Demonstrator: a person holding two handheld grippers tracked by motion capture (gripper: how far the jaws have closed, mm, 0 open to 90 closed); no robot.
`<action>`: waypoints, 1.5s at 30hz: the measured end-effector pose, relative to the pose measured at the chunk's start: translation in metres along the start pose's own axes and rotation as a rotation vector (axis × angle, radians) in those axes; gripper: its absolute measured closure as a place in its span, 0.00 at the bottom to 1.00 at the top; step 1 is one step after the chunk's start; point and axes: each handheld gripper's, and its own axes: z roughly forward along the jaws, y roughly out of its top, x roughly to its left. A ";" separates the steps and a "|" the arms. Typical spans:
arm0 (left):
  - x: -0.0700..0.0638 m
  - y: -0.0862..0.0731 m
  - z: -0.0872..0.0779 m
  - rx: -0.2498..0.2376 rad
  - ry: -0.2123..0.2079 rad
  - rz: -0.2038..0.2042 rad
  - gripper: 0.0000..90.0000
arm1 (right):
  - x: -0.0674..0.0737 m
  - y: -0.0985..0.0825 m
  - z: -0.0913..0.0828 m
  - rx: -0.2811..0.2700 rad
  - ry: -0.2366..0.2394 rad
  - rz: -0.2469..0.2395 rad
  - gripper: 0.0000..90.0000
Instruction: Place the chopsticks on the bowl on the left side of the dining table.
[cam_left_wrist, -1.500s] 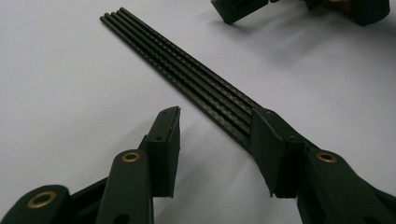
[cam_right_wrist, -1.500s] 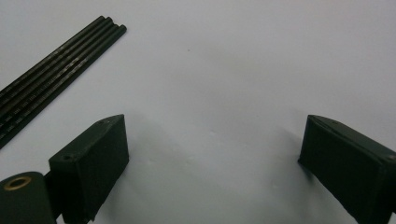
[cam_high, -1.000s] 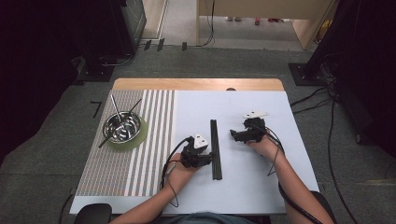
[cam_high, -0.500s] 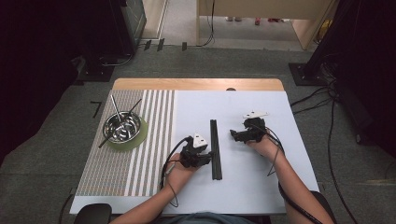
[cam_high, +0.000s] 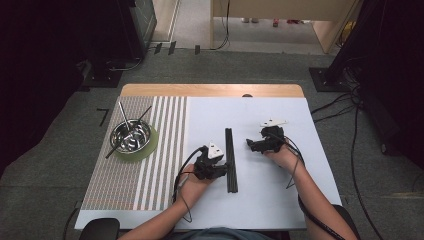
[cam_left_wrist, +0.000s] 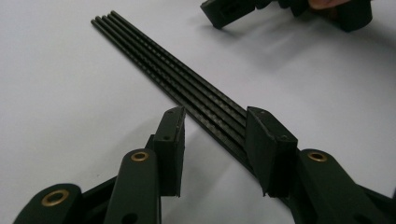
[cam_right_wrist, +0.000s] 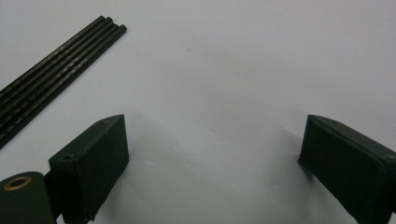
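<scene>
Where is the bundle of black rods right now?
In the high view the black rods lie flat on the white table, near its middle, between the left gripper and the right gripper.

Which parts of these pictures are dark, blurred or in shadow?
High view: table bright, surrounding floor dark. Left gripper view: black rods sharp, faint sheen; soft shadow beneath the other gripper. Right gripper view: near jaws slightly soft, with pale shadows on the white sheet.

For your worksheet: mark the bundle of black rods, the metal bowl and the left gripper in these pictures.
black rods (cam_high: 231, 160): high view, middle of the bundle's length.
metal bowl (cam_high: 131, 136): high view, on its inner wall.
left gripper (cam_left_wrist: 215, 142): left gripper view, midway between its fingertips, over the rods.
</scene>
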 end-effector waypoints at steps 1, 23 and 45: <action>0.000 -0.001 0.001 0.006 0.003 0.003 0.66 | 0.000 0.000 0.000 0.001 0.000 0.002 0.08; 0.001 -0.003 0.002 0.033 0.014 0.009 0.75 | 0.000 0.000 0.000 0.001 0.000 0.002 0.08; 0.026 0.001 -0.008 0.088 0.019 -0.025 0.89 | 0.000 0.000 0.000 0.001 0.000 0.001 0.08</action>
